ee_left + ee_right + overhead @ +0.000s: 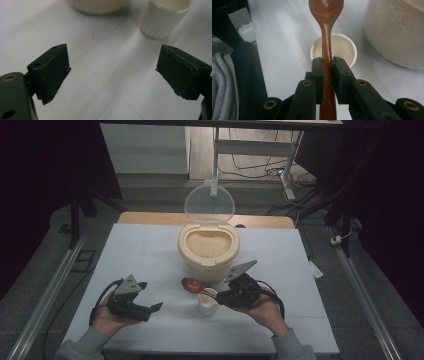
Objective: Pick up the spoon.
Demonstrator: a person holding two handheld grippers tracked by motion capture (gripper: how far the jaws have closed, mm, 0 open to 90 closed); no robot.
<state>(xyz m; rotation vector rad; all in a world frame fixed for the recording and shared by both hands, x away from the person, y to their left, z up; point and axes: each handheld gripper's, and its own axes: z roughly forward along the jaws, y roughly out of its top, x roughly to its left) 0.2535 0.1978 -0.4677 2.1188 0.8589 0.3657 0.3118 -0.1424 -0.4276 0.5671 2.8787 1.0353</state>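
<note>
My right gripper is shut on the handle of a brown wooden spoon, whose bowl reaches out left, above and past a small white cup. The cup looks empty. Behind it stands a cream rice container filled with rice, its clear round lid standing up. My left gripper is open at the front left, held above the white table, with nothing between its pads; it points toward the cup and the container base.
The white table top ends at a wooden strip at the back. Floor rails run down both sides, and a desk frame with cables stands behind. A grey sleeve shows at the left of the right gripper view.
</note>
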